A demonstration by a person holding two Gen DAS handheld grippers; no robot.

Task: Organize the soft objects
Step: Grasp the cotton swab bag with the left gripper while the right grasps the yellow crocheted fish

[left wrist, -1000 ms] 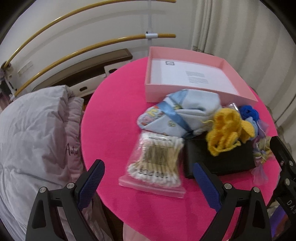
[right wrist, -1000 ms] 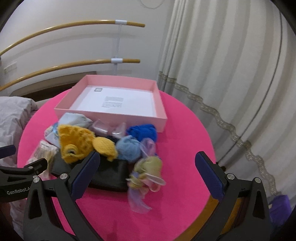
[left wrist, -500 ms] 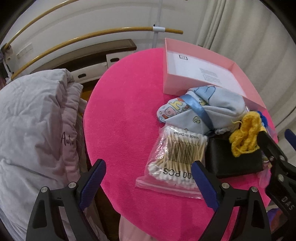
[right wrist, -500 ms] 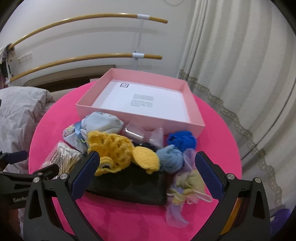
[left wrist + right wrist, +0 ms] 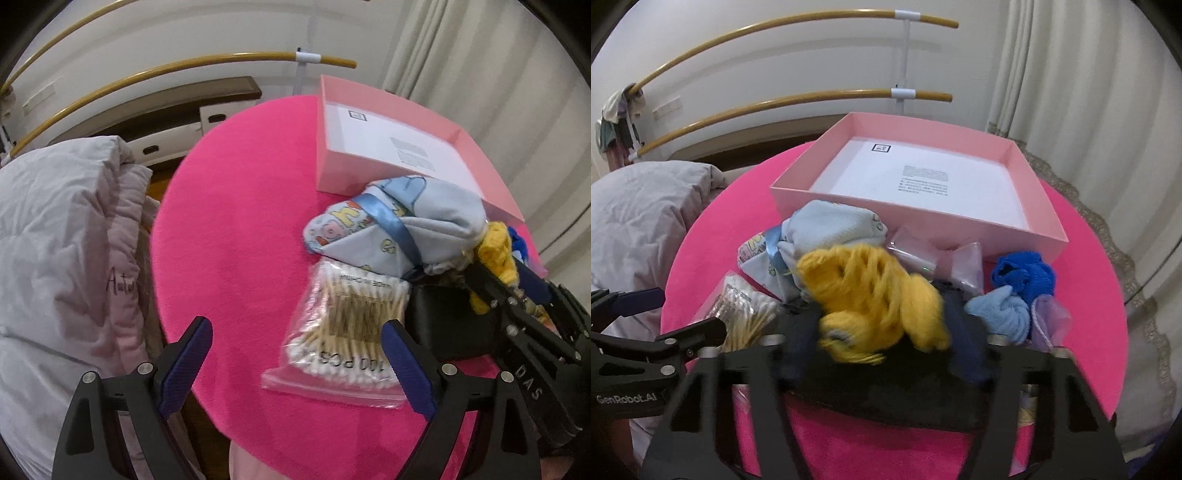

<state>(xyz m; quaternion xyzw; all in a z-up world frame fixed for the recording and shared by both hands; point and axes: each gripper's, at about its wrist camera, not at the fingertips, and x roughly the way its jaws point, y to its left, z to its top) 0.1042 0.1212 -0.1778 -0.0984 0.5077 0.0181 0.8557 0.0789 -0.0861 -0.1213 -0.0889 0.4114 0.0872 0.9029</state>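
Your right gripper (image 5: 882, 332) has just been closing, and its pads now pinch the yellow knitted piece (image 5: 871, 299) in the lower middle of the right wrist frame. This grip looks sensible to me, because the piece lies on top of the pile and can be lifted without pulling the others. Your left gripper (image 5: 295, 365) is spread wide and holds nothing; it hovers at the bottom of its frame, with one finger just over the bag of cotton swabs (image 5: 343, 332).

Under the yellow piece lies a black pouch (image 5: 886, 398), which may come up with it if the yarn catches. Just beside, toward the right, are a light blue cloth ball (image 5: 1001, 317) and a dark blue one (image 5: 1023, 277). A bundle of printed cloth (image 5: 388, 229) leans against the near wall of the pink box (image 5: 964, 221), so this wall must be cleared from above. The box waits in the upper middle on the pink surface (image 5: 240, 221).
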